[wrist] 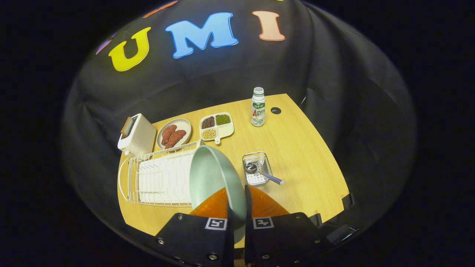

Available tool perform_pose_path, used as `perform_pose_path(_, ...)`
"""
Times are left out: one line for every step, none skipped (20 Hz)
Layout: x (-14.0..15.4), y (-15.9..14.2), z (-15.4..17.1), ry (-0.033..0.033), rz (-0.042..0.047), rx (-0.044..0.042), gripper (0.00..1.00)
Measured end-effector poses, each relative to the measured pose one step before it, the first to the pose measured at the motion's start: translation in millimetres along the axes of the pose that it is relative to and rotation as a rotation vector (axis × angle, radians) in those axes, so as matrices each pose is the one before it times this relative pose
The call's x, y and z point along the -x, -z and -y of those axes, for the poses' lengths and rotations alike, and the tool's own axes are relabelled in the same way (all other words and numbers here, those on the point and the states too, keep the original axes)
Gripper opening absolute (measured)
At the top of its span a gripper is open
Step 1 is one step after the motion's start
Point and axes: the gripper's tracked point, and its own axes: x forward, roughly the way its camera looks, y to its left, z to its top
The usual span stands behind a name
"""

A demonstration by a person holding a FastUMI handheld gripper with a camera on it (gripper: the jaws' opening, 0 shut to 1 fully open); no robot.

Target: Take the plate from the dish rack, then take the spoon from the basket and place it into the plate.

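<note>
Gripper view, left to right: the emptied dish rack (159,180), then the pale green plate (213,178) pinched edge-on by its rim in the gripper (237,215), probably rigid, glossy and slippery, and the spoon (259,172) in its basket (256,167).

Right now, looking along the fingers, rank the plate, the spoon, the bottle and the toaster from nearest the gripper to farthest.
1. Plate: its rim is clamped between the fingers of the gripper, tilted beside the dish rack.
2. Spoon: just ahead, in the small basket on the far side of the plate from the rack.
3. Toaster beyond the rack, and bottle past the basket: too close to call.
</note>
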Motion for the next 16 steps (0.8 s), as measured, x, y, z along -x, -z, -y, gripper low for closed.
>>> perform_pose_path(0.46, 6.31, 6.75, -0.00625, -0.00912, 0.00893, 0.11)
perform_pose_path(-0.62, 5.19, 7.07, -0.00531, -0.00723, 0.00643, 0.11)
perform_pose_path(-0.93, 5.65, 5.67, -0.00799, -0.00620, 0.00270, 0.11)
perform_pose_path(-1.59, 5.28, 5.41, -0.00685, -0.01126, 0.00260, 0.11)
perform_pose_path(-2.82, 6.68, 5.96, -0.00169, -0.01299, 0.00362, 0.11)
perform_pose_path(-1.79, 5.54, 5.07, -0.00048, -0.01085, 0.01023, 0.11)
perform_pose_path(-0.75, 3.98, 3.77, -0.00137, -0.00481, 0.00800, 0.11)
perform_pose_path(-0.89, 3.04, 3.49, -0.00439, -0.00234, 0.00650, 0.11)
perform_pose_path(-0.31, 3.81, 2.59, -0.00836, -0.00109, 0.00284, 0.11)
perform_pose_path(-0.04, 3.58, 2.43, -0.01018, -0.00294, -0.00216, 0.11)
perform_pose_path(-0.99, 4.86, 1.57, -0.01238, -0.00414, -0.00158, 0.11)
perform_pose_path(-1.47, 5.51, 3.03, -0.00731, -0.00760, -0.00227, 0.11)
perform_pose_path(-1.83, 7.58, 4.63, -0.00222, -0.01073, -0.00419, 0.11)
perform_pose_path(-1.70, 6.93, 4.31, -0.00111, -0.01380, -0.00756, 0.11)
perform_pose_path(-2.12, 7.64, 2.74, -0.00544, -0.01523, -0.00869, 0.11)
perform_pose_path(-2.19, 5.61, 2.90, -0.00802, -0.01065, -0.01331, 0.11)
